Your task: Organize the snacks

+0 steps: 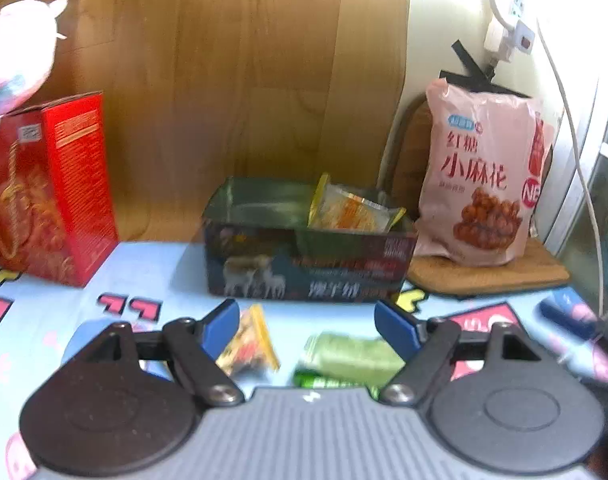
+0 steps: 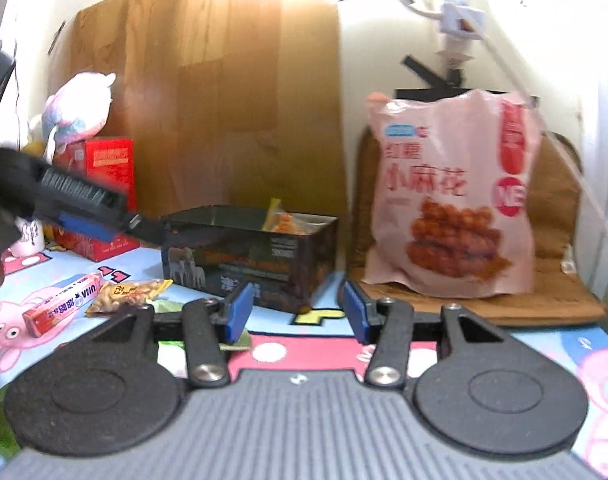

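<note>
A dark open box (image 1: 304, 268) stands on the cartoon mat with one orange snack packet (image 1: 351, 212) leaning inside at its right. My left gripper (image 1: 307, 322) is open and empty, just before the box. A yellow nut packet (image 1: 250, 344) and a green packet (image 1: 351, 354) lie on the mat between its fingers. In the right wrist view my right gripper (image 2: 296, 310) is open and empty, near the box's right corner (image 2: 264, 256). The left gripper's body (image 2: 84, 204) shows at left there. The nut packet (image 2: 128, 294) and a red candy stick (image 2: 60, 308) lie left of the box.
A big pink snack bag (image 1: 479, 184) stands on a brown cork board (image 1: 491, 276) right of the box. A red carton (image 1: 52, 192) with a plush toy (image 1: 12, 68) on top is at left. A wooden panel backs the table. A pen-like item (image 1: 575, 320) lies at right.
</note>
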Demonstrator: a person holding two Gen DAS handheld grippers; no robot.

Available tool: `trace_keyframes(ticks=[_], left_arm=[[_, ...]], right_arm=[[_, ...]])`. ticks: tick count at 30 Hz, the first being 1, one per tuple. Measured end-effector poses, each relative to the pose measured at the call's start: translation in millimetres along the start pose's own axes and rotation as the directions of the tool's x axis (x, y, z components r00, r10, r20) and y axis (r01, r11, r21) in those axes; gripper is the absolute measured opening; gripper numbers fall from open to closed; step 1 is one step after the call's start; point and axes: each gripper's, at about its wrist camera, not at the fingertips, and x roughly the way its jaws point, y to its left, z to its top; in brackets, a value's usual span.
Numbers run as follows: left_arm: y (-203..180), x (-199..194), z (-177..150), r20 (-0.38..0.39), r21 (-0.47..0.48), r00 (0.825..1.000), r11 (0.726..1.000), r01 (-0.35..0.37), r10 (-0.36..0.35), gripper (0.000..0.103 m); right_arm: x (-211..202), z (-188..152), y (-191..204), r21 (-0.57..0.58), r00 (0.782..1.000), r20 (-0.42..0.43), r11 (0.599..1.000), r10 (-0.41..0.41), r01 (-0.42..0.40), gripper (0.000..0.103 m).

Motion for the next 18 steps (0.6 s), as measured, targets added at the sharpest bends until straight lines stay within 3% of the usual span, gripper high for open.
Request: trace_keyframes(ticks=[8, 10, 12, 15, 18], left_arm=[[1.8, -24.6, -27.4, -0.009, 0.008, 0.999, 0.999, -0.034, 0.035, 0.080], [1.9, -28.1, -32.7, -0.013, 0.010, 0.999, 0.999, -0.040, 0.040, 0.080], [2.2, -30.5, -37.9, -0.013, 0.012, 0.999, 0.999, -0.049, 0.049, 0.080], [3.7, -31.0, -44.7, -0.021, 0.005, 0.998, 0.998, -0.060, 0.060, 0.080], [9.3, -31.4, -52.6, -0.031, -0.021, 0.998, 0.998, -0.059, 0.059, 0.080]], right_arm=[[-81.1, 66.8, -82.3, 0.044, 0.991, 0.137, 0.999, 0.011, -0.017, 0.055], [-107.4, 83.8, -102.7, 0.006, 0.984, 0.176, 1.000, 0.012, -0.013, 0.071], [-130.0, 94.6, -116.0, -0.054, 0.981, 0.193, 0.999, 0.013, -0.003, 0.074], [-152.3, 93.9, -122.8, -0.132, 0.980, 0.198, 0.990, -0.013, 0.039, 0.074], [-150.2, 67.8, -116.3, -0.151, 0.989, 0.150, 0.988, -0.004, 0.027, 0.074]])
